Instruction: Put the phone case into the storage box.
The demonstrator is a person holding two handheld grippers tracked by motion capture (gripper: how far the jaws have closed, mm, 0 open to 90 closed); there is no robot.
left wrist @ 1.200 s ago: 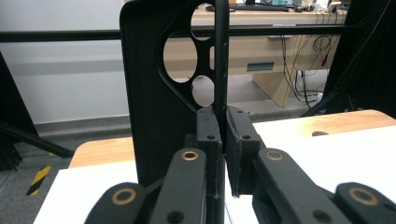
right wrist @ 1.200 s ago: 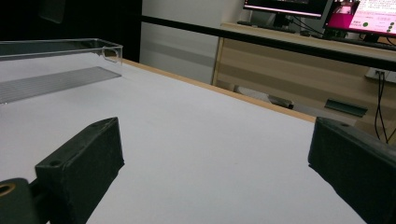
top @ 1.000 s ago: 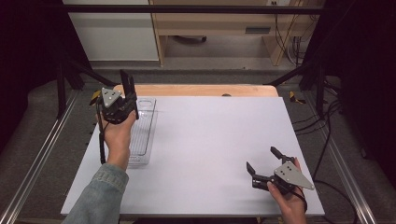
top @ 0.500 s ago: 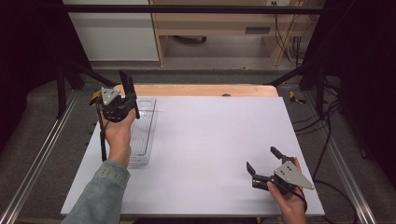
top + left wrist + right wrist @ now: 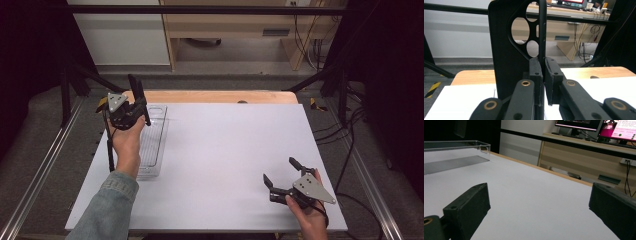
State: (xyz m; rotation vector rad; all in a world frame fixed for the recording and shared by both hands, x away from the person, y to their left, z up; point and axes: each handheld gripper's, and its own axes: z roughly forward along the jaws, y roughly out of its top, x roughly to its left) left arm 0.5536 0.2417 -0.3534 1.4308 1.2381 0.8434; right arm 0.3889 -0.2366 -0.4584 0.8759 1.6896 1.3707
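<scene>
My left gripper [image 5: 135, 109] is held up over the table's far left, above the near end of a clear plastic tray [image 5: 156, 142]. It is shut on a thin black plate [image 5: 136, 92] that stands upright. In the left gripper view the two pads [image 5: 535, 72] press on the plate's edge [image 5: 542, 30], and the plate's broad face [image 5: 501, 55] with round holes stands to the left. My right gripper [image 5: 279, 171] rests low near the table's front right corner, open, with nothing between its jaws. The right gripper view shows its jaws [image 5: 539, 202] wide apart over bare white tabletop.
The white tabletop [image 5: 235, 145] has a wooden strip [image 5: 215, 96] along its far edge. The clear tray [image 5: 456, 147] lies far off at the left in the right gripper view. Metal rails run along both sides of the table, and desks and cables stand beyond it.
</scene>
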